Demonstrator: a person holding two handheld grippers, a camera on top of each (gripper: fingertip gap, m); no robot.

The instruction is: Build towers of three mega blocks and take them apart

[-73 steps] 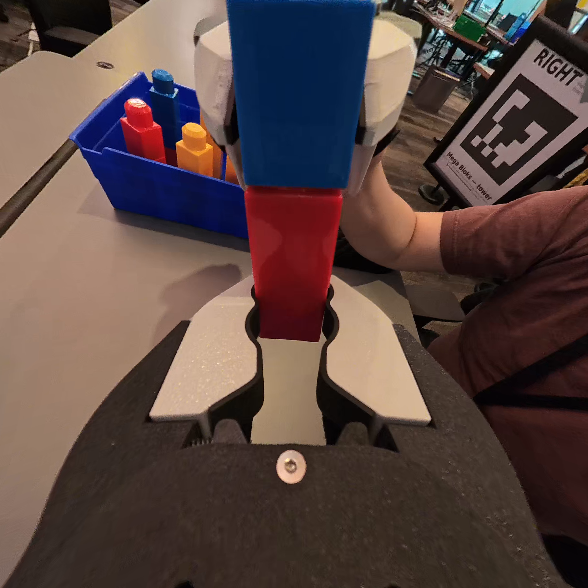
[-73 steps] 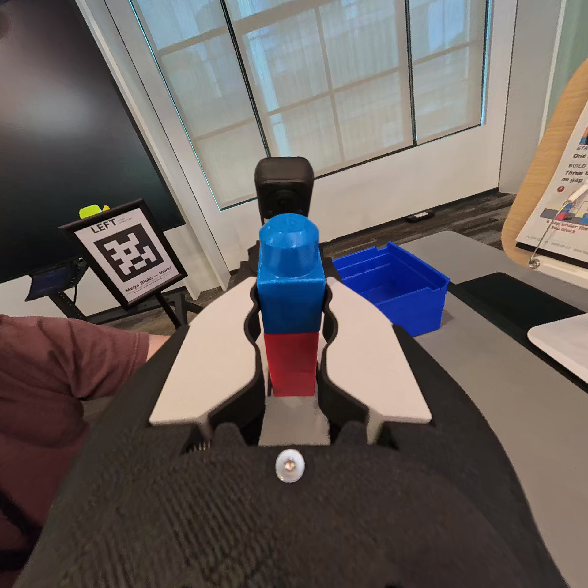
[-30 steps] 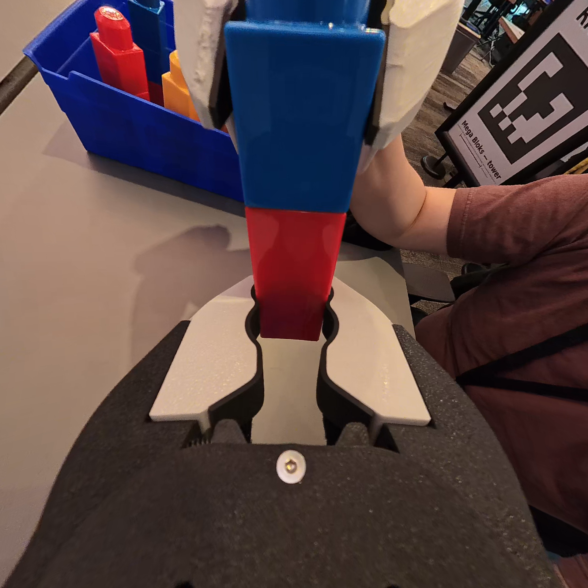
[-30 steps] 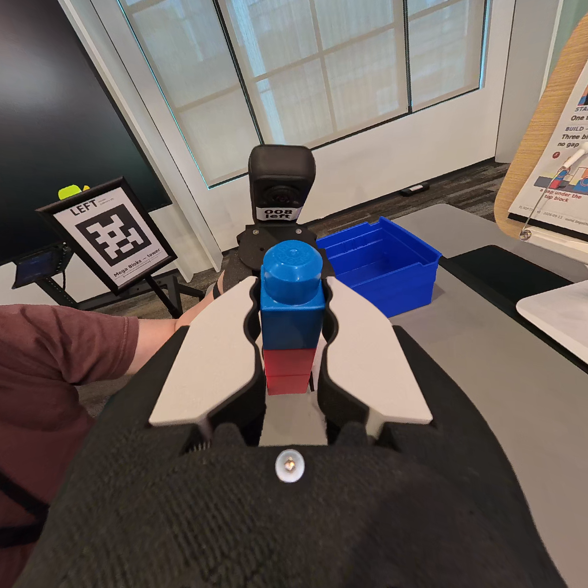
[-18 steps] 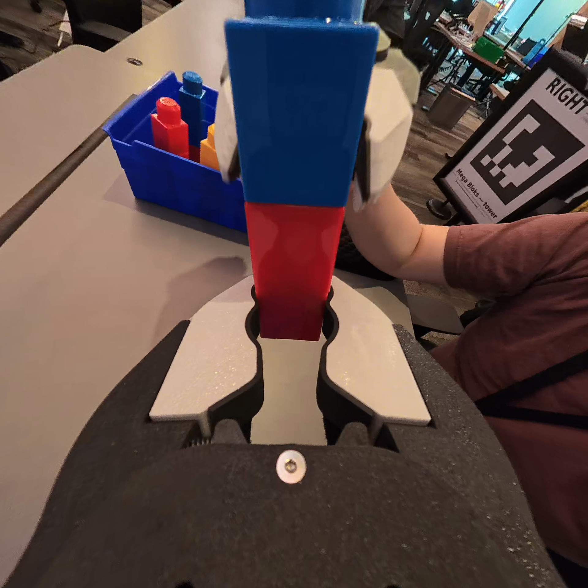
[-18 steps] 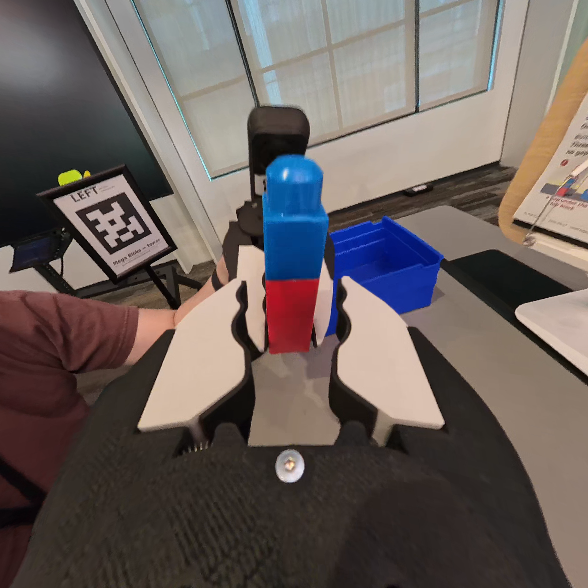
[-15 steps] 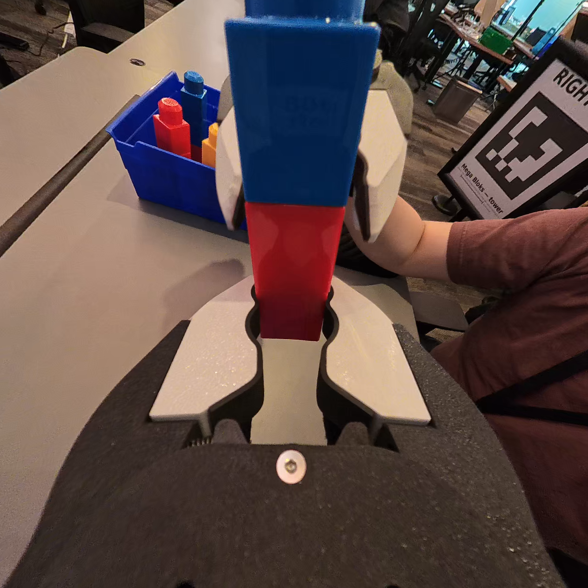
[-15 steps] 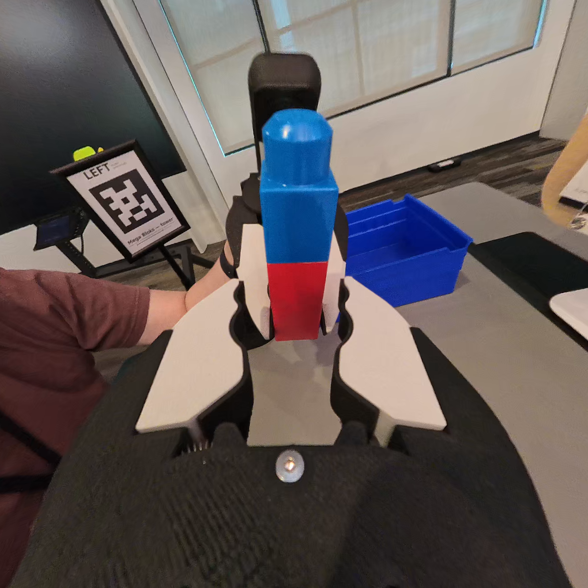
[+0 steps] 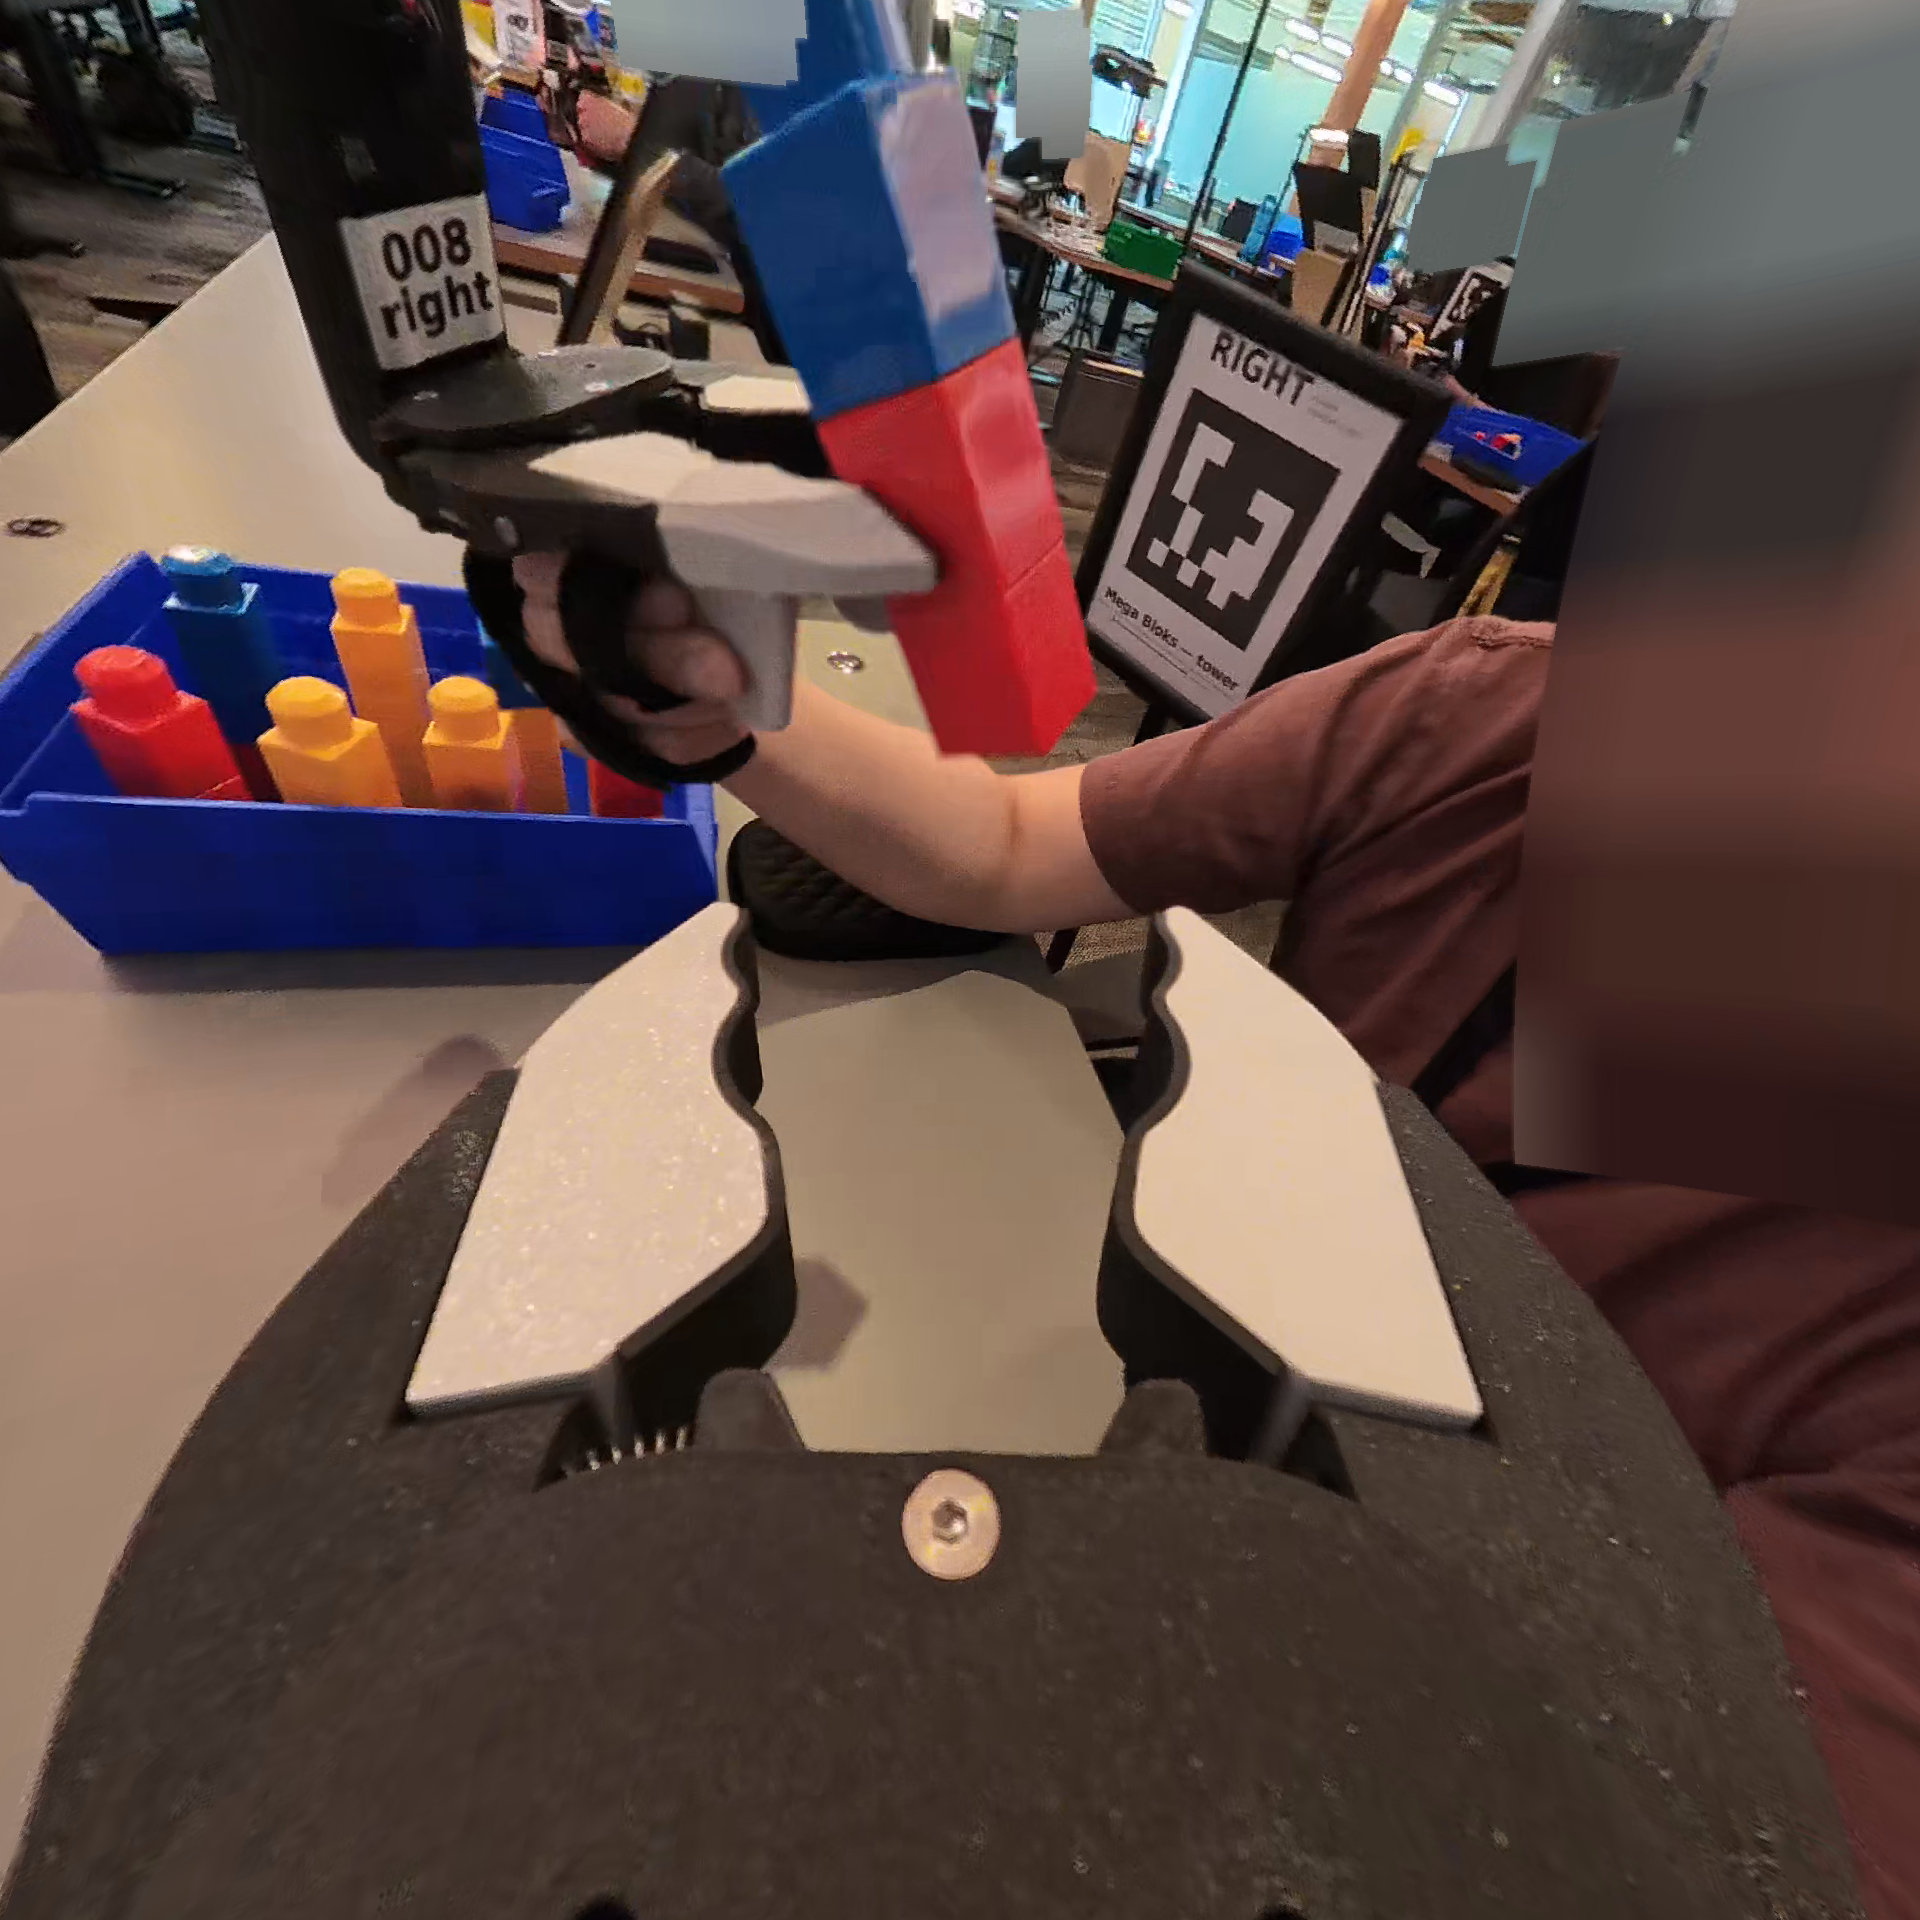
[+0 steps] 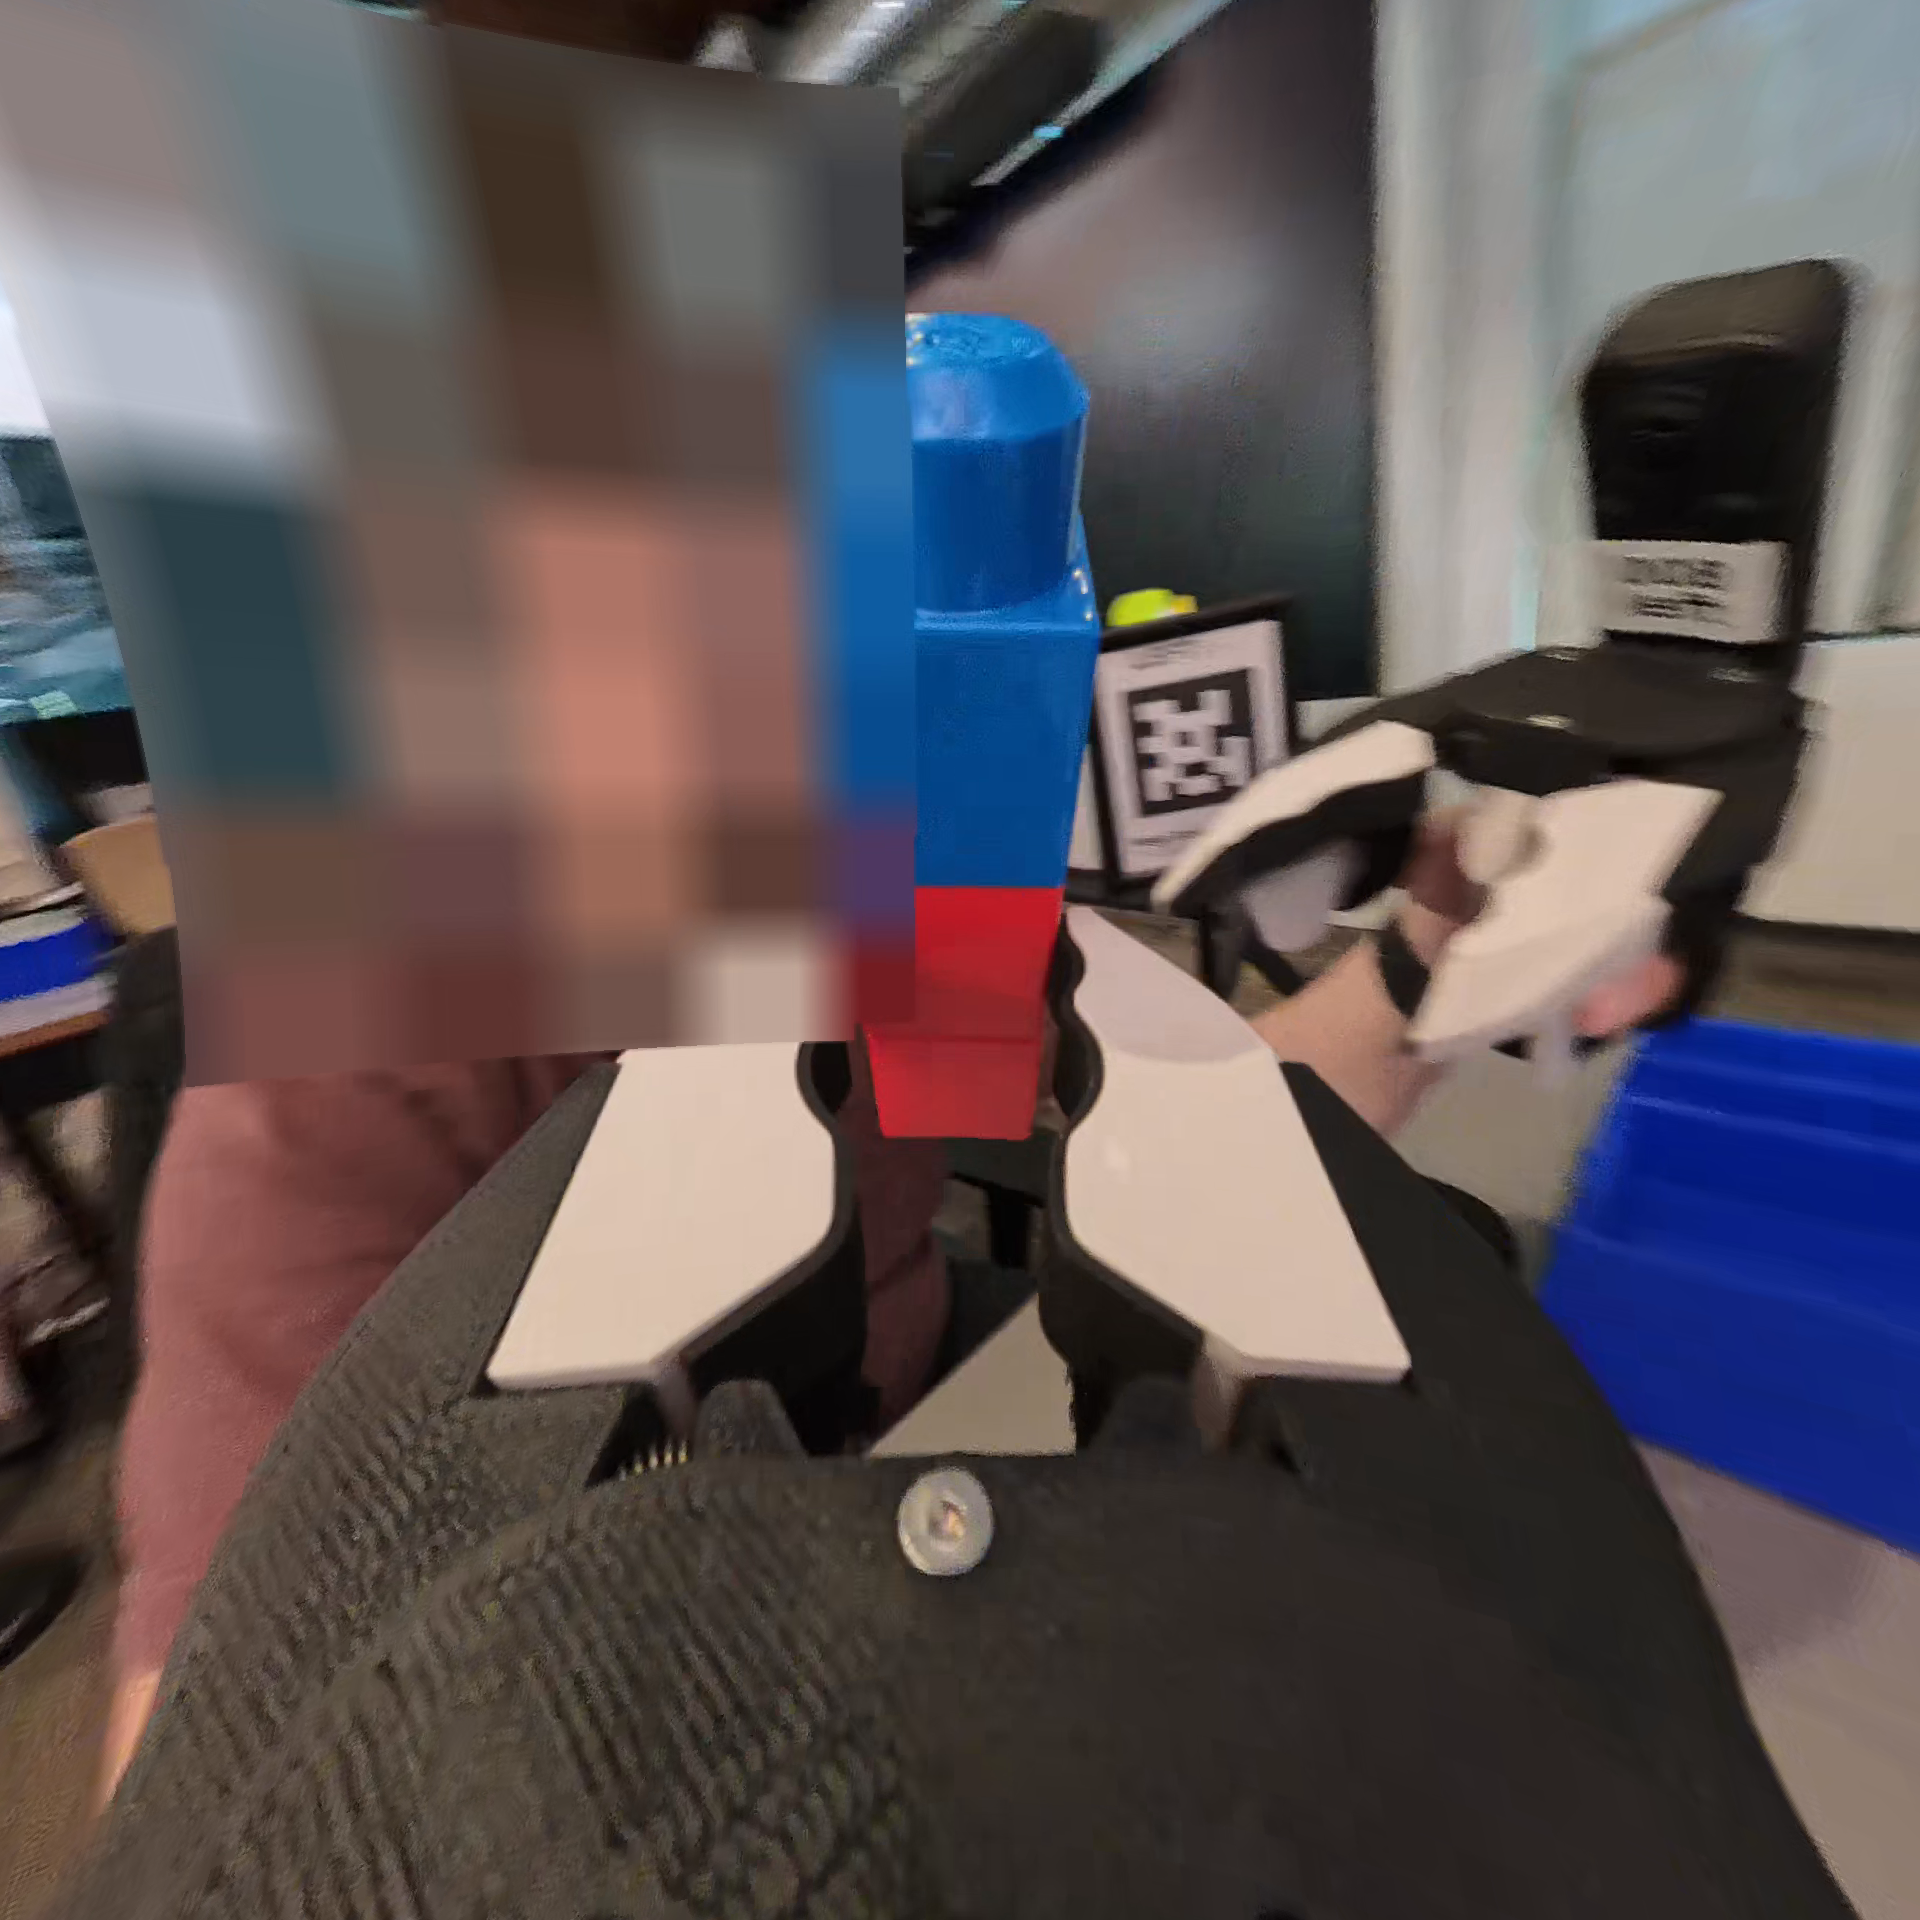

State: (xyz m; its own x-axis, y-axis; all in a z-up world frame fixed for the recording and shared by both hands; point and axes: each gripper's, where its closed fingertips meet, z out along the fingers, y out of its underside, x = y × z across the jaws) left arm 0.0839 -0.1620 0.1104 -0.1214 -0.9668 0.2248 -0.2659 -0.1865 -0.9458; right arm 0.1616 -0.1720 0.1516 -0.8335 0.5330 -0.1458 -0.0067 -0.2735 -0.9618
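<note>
Up above the desk, the right hand-held gripper is clamped on the bottom red block of a three-block tower, two red blocks with a blue one on top, tilted in the air. Left hand-held gripper hangs with its jaws spread wide and bare over the desk's near edge. Back by the far left edge, a blue bin holds red, orange and blue blocks standing upright.
</note>
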